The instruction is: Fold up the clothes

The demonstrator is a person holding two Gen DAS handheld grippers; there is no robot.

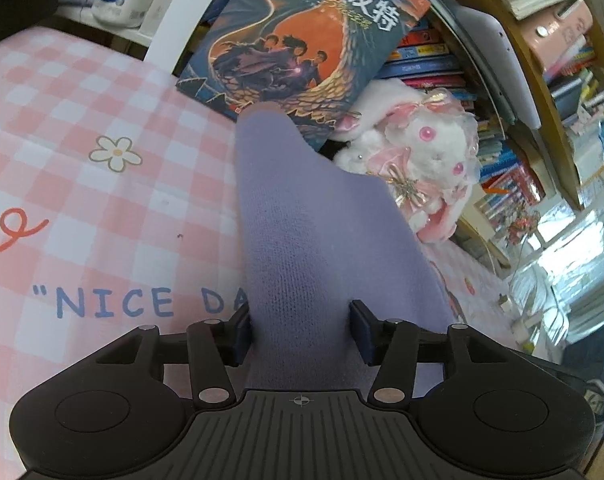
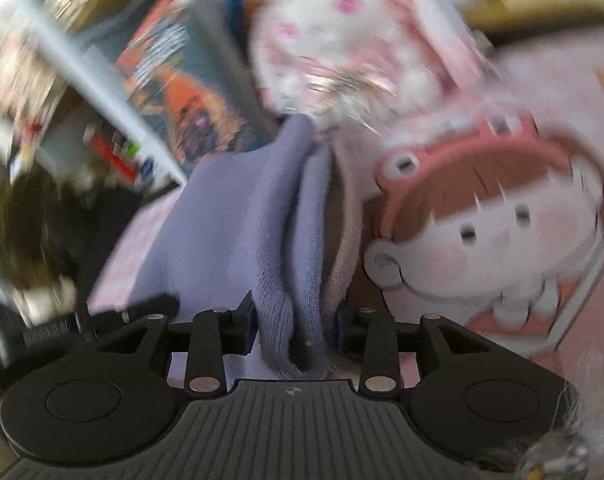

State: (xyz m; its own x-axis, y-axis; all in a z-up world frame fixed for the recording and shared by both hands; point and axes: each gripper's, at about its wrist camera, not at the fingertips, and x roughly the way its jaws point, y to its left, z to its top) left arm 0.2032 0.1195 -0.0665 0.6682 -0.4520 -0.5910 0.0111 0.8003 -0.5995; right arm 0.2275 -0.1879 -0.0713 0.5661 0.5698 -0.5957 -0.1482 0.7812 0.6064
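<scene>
Pink checked sheet (image 1: 81, 200) | bookshelf (image 1: 542, 92) behind | plush rabbit (image 1: 430, 148) beside

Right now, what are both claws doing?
Left claw, right claw: both around purple knit garment. Garment over pink checked sheet. Book, plush rabbit close ahead.

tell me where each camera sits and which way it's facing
Left wrist: sits on the left tool, looking along its fingers and down over the purple knit garment to the pink checked sheet, a book and a plush rabbit; only the tool shows.
Right wrist: sits on the right tool, blurred, facing bunched purple knit and a cartoon-face cushion; only the tool shows.
Shared: the garment, book, rabbit.
</scene>
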